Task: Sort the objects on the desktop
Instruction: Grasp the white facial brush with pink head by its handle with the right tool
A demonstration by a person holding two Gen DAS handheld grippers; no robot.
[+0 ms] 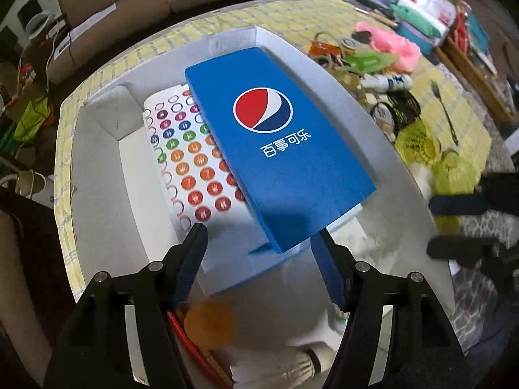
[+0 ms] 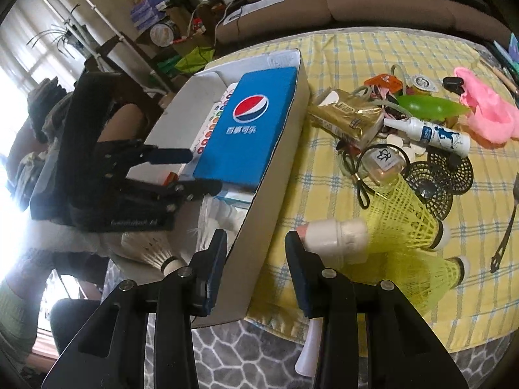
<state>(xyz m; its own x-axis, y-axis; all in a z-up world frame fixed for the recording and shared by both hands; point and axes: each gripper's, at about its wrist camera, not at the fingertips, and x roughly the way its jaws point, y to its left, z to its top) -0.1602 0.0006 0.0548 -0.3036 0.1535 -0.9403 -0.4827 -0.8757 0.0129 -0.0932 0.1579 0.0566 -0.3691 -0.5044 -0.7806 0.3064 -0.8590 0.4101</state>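
Note:
A blue Pepsi box [image 1: 279,149] lies tilted in the white cardboard box [image 1: 97,168], resting on a sheet of round coloured stickers [image 1: 191,159]. My left gripper [image 1: 259,243] is open, and the blue box's near corner sits between its spread fingers. An orange ball [image 1: 211,324] and a white shuttlecock [image 1: 292,369] lie in the box below it. My right gripper [image 2: 256,240] is open and holds nothing; it hovers over the white box's [image 2: 279,175] near right wall. A white bottle [image 2: 337,236] lies just right of its right finger. The right wrist view shows the left gripper [image 2: 191,171] at the Pepsi box [image 2: 246,129].
On the yellow checked cloth [image 2: 340,52] lies a pile: yellow shuttlecocks [image 2: 405,217], a black mesh disc [image 2: 444,175], a white spray bottle [image 2: 431,134], a gold packet [image 2: 347,118], a green balloon [image 2: 428,105], a pink lump [image 2: 489,113] and a fork [image 2: 506,227]. A sofa stands behind.

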